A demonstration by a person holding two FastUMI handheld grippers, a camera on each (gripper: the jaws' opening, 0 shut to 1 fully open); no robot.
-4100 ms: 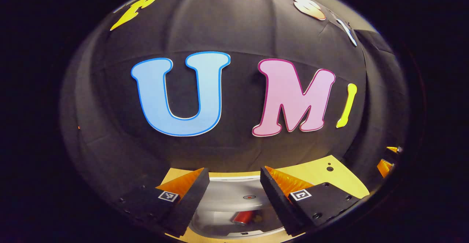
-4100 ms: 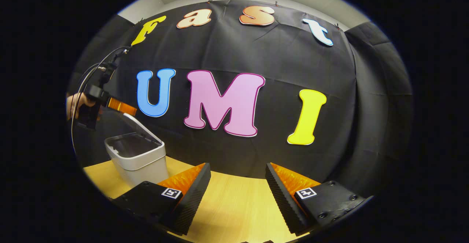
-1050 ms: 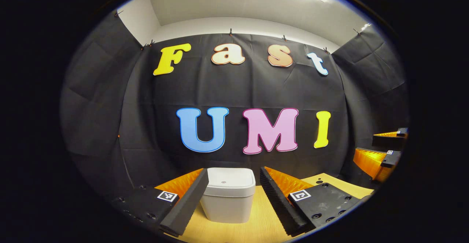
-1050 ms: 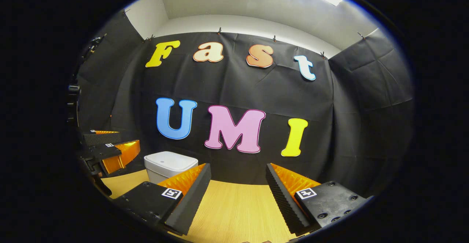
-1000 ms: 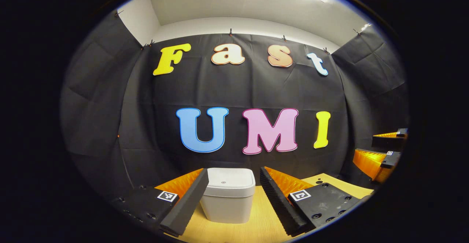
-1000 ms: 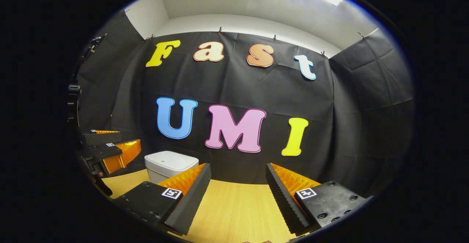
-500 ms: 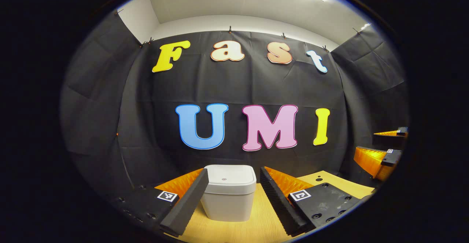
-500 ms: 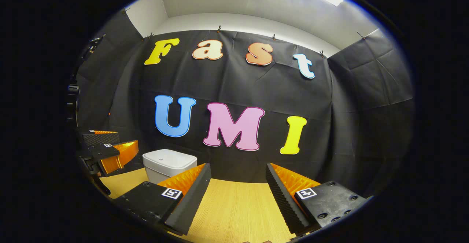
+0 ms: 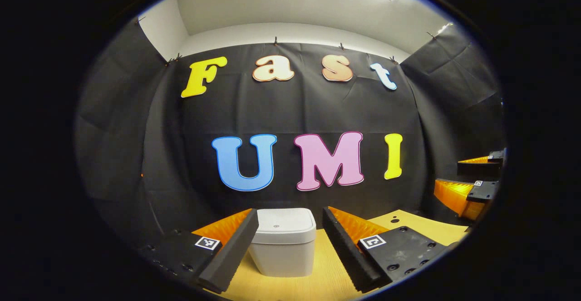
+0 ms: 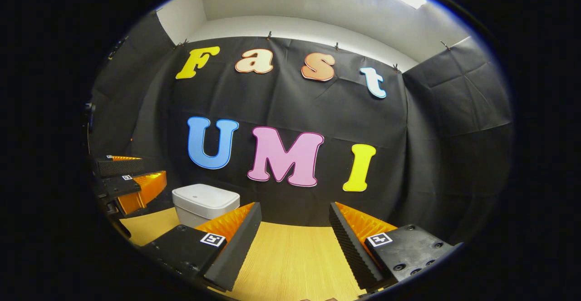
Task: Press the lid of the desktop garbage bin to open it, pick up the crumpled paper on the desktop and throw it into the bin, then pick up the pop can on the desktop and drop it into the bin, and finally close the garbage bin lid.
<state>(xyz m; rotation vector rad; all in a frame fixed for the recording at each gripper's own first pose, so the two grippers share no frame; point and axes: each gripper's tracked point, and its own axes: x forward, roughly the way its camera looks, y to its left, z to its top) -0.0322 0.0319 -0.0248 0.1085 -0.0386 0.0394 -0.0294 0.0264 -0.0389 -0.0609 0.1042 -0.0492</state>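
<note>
Since 4.1 s ago, lid has gone from raised to down, and the left gripper has pulled back from over the open bin to a spot in front of it. Over the last second both cameras show almost the same scene, only slight drift.

Left gripper: fingers spread wide, nothing between them being gripped. In the left gripper view, the garbage bin sits on the desktop framed in the gap between the two fingers, farther away and not touched by either one. Its lid lies flat and closed on the body; a small round mark shows near the lid centre. Bin stands upright, close to the black cloth wall.

Right gripper: fingers also spread wide, holding nothing, bare wood-grain desktop between them. In the right gripper view, the bin is off to the left, partly hidden behind this gripper's left finger, lid closed.

Each gripper sees the other: the right one at the far right edge of the left gripper view, the left one at the far left edge of the right gripper view, both with fingers apart, both well clear of the bin.

White wall and ceiling above the cloth.
</note>
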